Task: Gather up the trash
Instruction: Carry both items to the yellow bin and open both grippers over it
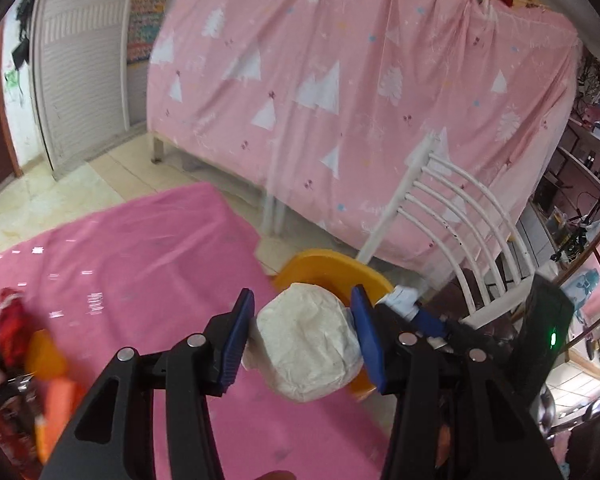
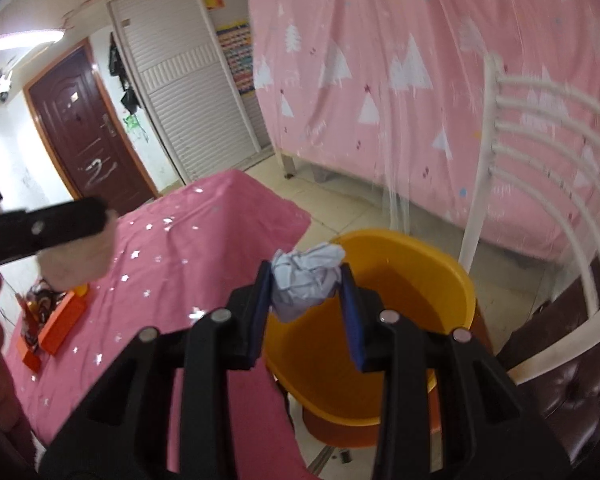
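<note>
pinching paper wad [image 1: 308,344] — left tool [image 1: 303,340], bin [image 1: 328,260] behind

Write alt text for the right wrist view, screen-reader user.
The right gripper, black with blue pads, is shut on a crumpled pale grey paper wad at the near rim of an empty orange plastic bin. The bin stands on the floor beside a table under a pink star-print cloth, by a white slatted chair.

Table under a pink star-print cloth [image 2: 204,232], orange boxes [image 2: 60,322] at its far end, tiled floor [image 2: 340,208] bearing an orange bin [image 2: 452,280]
</note>
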`<state>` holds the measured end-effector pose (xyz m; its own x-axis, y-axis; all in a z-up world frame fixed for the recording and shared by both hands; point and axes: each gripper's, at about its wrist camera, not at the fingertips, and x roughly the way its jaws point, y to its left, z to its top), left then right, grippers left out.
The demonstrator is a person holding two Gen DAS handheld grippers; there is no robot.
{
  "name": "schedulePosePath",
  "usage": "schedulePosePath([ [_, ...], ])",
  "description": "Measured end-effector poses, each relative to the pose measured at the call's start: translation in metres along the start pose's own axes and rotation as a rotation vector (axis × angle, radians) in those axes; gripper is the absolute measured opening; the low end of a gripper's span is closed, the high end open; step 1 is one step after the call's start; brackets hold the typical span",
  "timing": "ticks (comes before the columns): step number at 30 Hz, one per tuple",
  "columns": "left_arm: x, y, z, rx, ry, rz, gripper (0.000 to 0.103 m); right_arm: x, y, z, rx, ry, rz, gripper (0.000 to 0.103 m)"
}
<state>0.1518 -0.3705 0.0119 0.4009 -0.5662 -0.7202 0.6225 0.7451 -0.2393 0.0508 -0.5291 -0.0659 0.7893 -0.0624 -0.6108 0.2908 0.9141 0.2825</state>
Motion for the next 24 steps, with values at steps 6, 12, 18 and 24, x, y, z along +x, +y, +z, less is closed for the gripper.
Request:
schedulePosePath([
  [6,0.052,-0.016,0.01,-0.035,0.087,-0.008,0.059,0.016,-0.017,-0.006,0.031,0.048,-0.015,0.033],
  [12,0.058,-0.014,0.014,-0.065,0.084,0.013,0.077,0.024,-0.028,-0.007,0.056,0.064,-0.015,0.04],
  [18,0.042,-0.01,0.011,-0.077,0.072,0.012,0.077,0.022,-0.024,-0.008,0.045,0.051,-0.026,0.06],
  [24,0.023,-0.002,0.007,-0.084,0.055,0.015,0.077,0.022,-0.017,-0.008,0.029,0.051,-0.012,0.06],
])
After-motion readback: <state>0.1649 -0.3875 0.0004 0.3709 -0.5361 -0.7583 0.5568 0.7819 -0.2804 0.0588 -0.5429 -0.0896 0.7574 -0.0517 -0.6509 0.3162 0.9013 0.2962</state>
